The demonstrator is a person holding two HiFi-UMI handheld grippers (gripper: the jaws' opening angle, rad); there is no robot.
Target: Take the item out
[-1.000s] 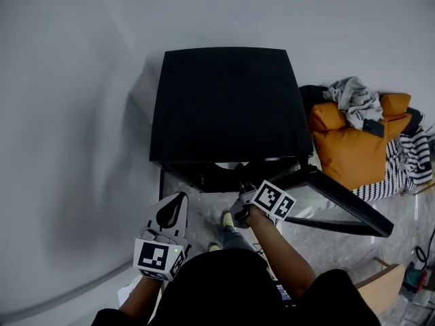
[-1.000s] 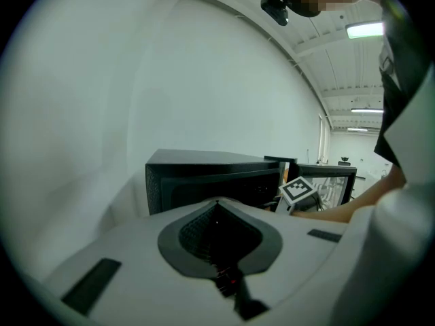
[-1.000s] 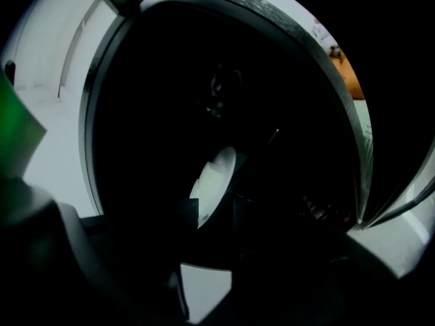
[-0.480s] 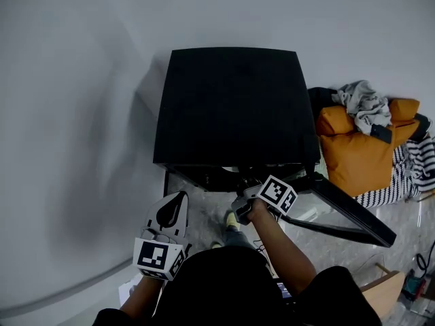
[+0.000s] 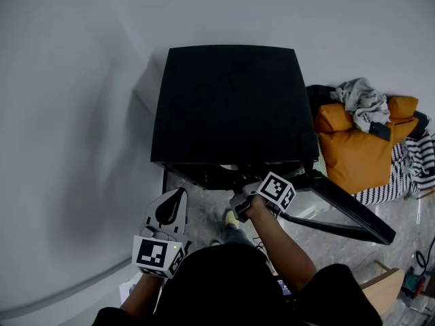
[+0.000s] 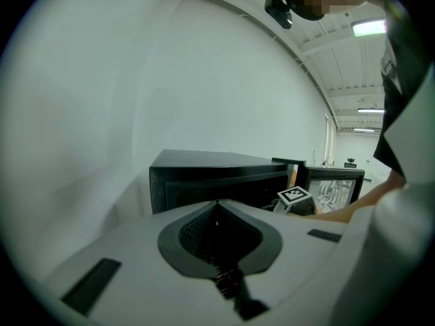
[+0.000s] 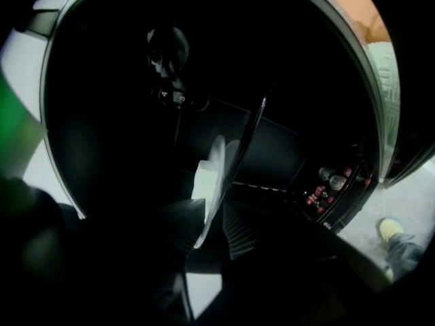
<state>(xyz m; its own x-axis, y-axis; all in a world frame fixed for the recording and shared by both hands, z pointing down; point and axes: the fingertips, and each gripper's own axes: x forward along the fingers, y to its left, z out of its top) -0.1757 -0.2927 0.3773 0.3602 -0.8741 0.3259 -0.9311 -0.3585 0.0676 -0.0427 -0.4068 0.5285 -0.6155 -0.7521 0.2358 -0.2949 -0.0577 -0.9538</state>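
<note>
White plate (image 7: 216,175) rim pinched by the right gripper (image 7: 212,217), whose jaws have just been closing inside the black cabinet (image 5: 231,107); extraction can likely begin. The left gripper (image 6: 217,206) hangs pressed together, empty.

The person wears a black top (image 5: 224,287) with short sleeves, grey-blue trousers (image 5: 236,237) and a pale yellow-green shoe (image 5: 228,219). The left gripper (image 5: 181,195) has a white shell with a dark teardrop-shaped inset and 2 black rectangular patches. Each of the 2 grippers carries a cube (image 5: 158,255) of black-and-white square markers; a small green light (image 5: 175,248) glows on the left one. The right gripper (image 5: 239,198) has dark ribbed pads (image 7: 241,231).
</note>
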